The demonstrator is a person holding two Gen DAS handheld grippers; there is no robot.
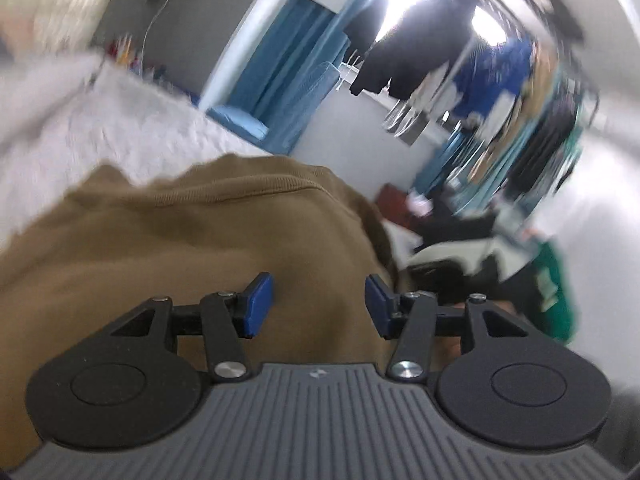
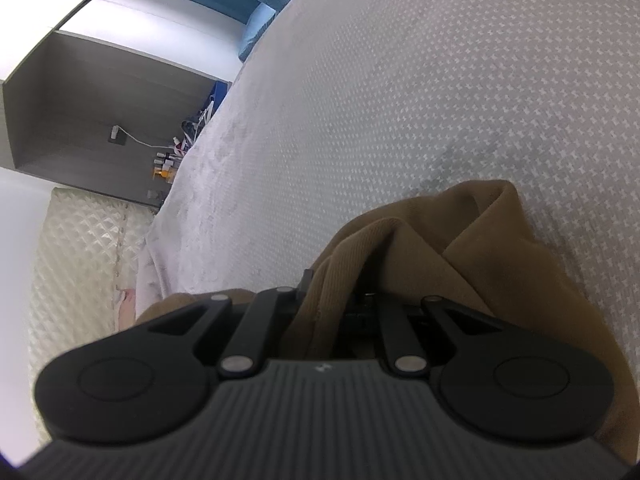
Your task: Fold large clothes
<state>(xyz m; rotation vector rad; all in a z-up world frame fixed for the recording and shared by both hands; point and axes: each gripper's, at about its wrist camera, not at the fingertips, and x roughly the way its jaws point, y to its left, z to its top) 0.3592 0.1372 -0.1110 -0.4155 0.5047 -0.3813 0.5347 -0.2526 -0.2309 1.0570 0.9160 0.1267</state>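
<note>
A tan-brown knit sweatshirt of soft, matte fabric [image 1: 180,248] lies on a bed with a white woven bedspread patterned in small raised crosses [image 2: 400,100]. In the left wrist view the left gripper [image 1: 318,306] is spread wide, its blue rubber pads [image 1: 256,304] apart above the smooth brown cloth with nothing between them; a stitched seam curves across the garment farther off. The right wrist view shows the sweatshirt [image 2: 460,248] bunched into thick folds with a ribbed edge, and the right gripper [image 2: 340,300] is pinching that ribbed fold, the cloth hiding its fingertips. Only the left view, blurred, takes in a rack of hanging dark, blue and yellow clothes [image 1: 500,92] at far right and teal curtains [image 1: 288,72]. Only the right view shows a grey open shelf unit [image 2: 100,112] at far left and a quilted cream mattress edge [image 2: 80,248].
</note>
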